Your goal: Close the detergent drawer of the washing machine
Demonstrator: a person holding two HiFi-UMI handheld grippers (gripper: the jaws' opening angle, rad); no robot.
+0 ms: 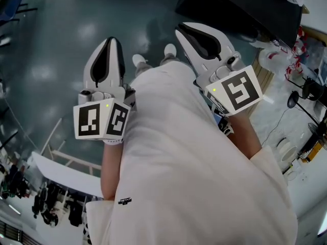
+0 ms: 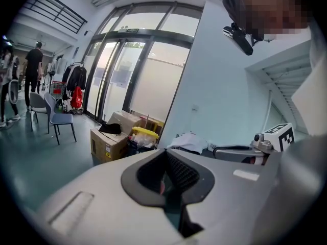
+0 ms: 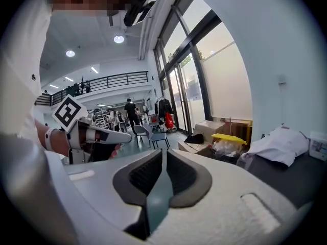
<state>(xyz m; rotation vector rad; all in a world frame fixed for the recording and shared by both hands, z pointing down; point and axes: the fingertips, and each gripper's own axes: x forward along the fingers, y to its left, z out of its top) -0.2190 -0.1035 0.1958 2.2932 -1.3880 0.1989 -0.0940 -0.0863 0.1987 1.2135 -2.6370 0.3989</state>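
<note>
Glossy grey-green floor (image 1: 46,70) is filling the head view beneath both tools. The left white two-jaw gripper (image 2: 164,153) is hanging beside the person's white garment (image 1: 173,157), its dark ribbed fingers (image 2: 179,172) pressing together at the tips with nothing between them. The right white two-jaw gripper (image 3: 164,152) is reading the same: fingers (image 3: 145,175) meeting at the tips, empty. Beyond the left fingertips, brown cardboard boxes (image 2: 108,139) are standing before tall glass doors (image 2: 148,70). The detergent drawer is not showing in any view.
</note>
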